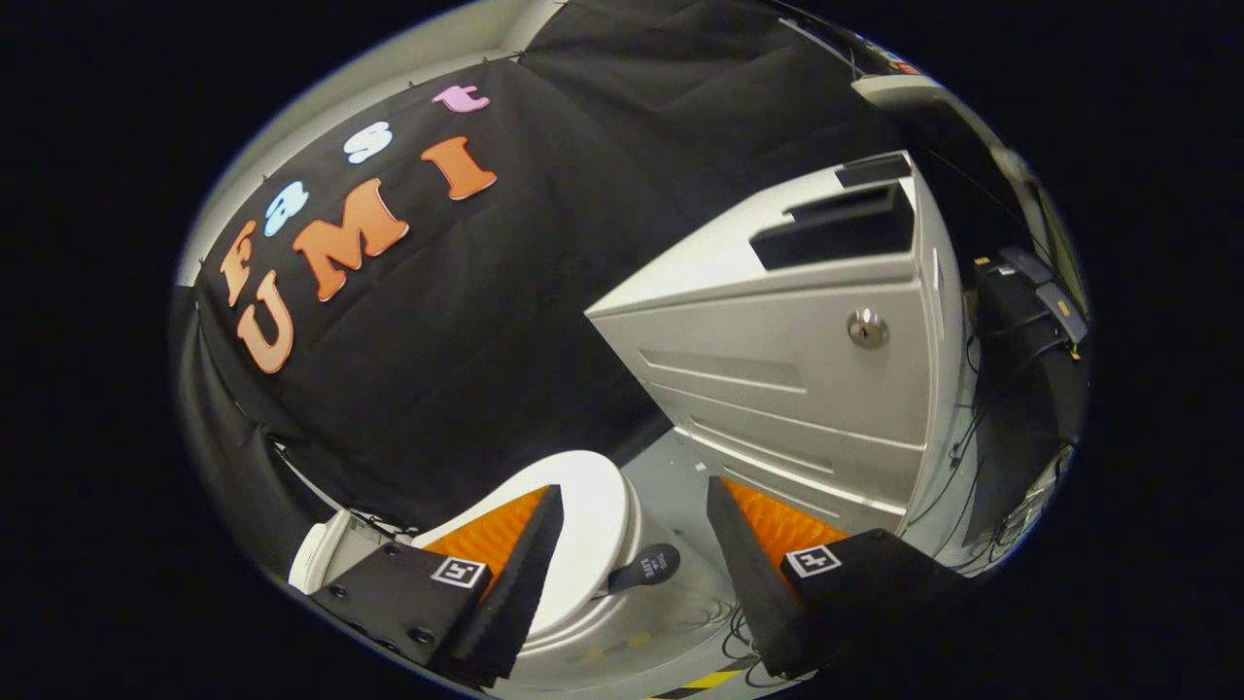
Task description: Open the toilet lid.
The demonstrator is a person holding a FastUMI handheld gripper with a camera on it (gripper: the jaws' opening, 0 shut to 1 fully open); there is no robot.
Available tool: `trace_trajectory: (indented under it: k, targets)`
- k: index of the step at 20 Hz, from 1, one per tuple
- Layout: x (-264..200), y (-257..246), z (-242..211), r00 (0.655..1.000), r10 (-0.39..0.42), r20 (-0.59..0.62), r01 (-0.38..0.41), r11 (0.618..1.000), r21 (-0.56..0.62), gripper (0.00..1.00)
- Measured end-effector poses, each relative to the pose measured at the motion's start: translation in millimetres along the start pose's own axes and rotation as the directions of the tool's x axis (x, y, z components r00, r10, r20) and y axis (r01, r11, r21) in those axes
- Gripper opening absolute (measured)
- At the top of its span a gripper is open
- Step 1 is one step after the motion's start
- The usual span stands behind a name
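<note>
A white toilet [593, 544] sits low against the booth's black cloth wall [466, 321], its lid [588, 506] down and flat. The gripper [634, 530] hovers above it with fingers spread wide, holding nothing; the left finger overlaps the lid. A dark handle tab [649, 566] lies between the fingers. Beyond the right finger stands a grey cabinet [797, 369] with a round lock [867, 329].

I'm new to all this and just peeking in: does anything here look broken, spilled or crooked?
Nothing stands out. The toilet lid lies closed and looks whole, a grey cabinet stands beside the toilet, and the tongs hang open above the lid, touching nothing.
</note>
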State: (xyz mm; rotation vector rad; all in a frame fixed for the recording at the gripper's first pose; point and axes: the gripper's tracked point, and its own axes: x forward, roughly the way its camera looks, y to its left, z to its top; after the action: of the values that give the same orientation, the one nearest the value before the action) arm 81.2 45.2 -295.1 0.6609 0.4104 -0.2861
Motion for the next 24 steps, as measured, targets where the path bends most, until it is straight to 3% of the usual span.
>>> trace_trajectory:
  k: [5, 10, 11, 13, 16, 18, 21, 22, 23, 24]
  targets:
    - [32.8, -20.5, -45.2, 0.991, -0.043, -0.124, 0.050, 0.997, 0.053, 0.86]
    - [43.9, -23.0, -67.5, 0.985, -0.015, -0.171, 0.044, 0.985, 0.166, 0.81]
    - [46.6, -21.5, -71.0, 0.985, -0.009, -0.173, 0.039, 0.985, 0.171, 0.81]
    - [50.6, -17.9, -75.4, 0.985, -0.002, -0.171, 0.030, 0.986, 0.165, 0.71]
    - [58.3, -5.1, -85.0, 0.983, 0.036, -0.181, -0.005, 0.986, 0.168, 0.71]
    - [58.0, -5.3, -82.9, 0.986, 0.037, -0.163, -0.010, 0.987, 0.160, 0.44]
    - [55.8, -6.8, -81.0, 0.986, 0.063, -0.157, -0.029, 0.977, 0.209, 0.39]
    - [57.8, -5.2, -79.2, 0.984, 0.085, -0.159, -0.045, 0.970, 0.239, 0.31]
    - [61.1, -3.8, -74.7, 0.986, 0.091, -0.142, -0.050, 0.962, 0.268, 0.30]
    - [52.4, -2.1, -71.9, 0.985, 0.107, -0.137, -0.066, 0.959, 0.275, 0.21]
